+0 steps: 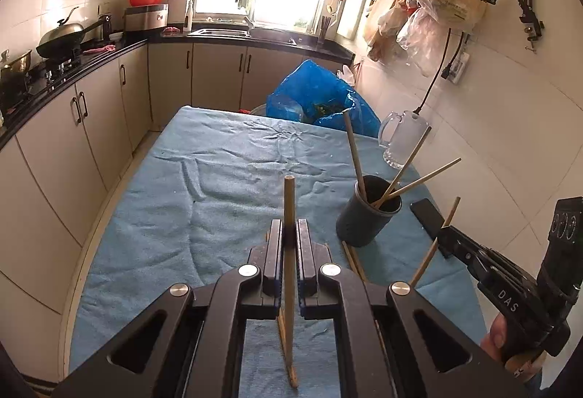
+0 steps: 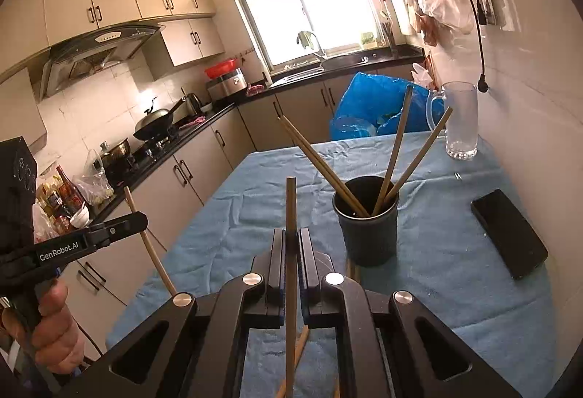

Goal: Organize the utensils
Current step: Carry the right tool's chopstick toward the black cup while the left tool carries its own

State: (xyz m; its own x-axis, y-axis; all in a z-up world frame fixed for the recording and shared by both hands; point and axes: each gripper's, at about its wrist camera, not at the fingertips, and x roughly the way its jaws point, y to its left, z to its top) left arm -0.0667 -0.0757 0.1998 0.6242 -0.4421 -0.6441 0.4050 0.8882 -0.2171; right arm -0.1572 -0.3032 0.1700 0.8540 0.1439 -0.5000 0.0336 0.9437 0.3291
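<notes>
Left tool point(image 1: 290, 234): clamped on one chopstick point(image 1: 289, 201), upright.
Right tool point(image 2: 290, 241): clamped on one chopstick point(image 2: 291, 205), upright.
Holder cup point(image 2: 366, 223): one, on desk point(image 2: 255, 186) at 1 o'clock of right tool; four chopsticks point(image 2: 395, 157) inside, splayed.
Loose chopsticks point(image 1: 355, 261): at least two by cup base.
Risk: incoming stick strikes splayed ones, tips cup; two tools crowd the mouth.
</notes>
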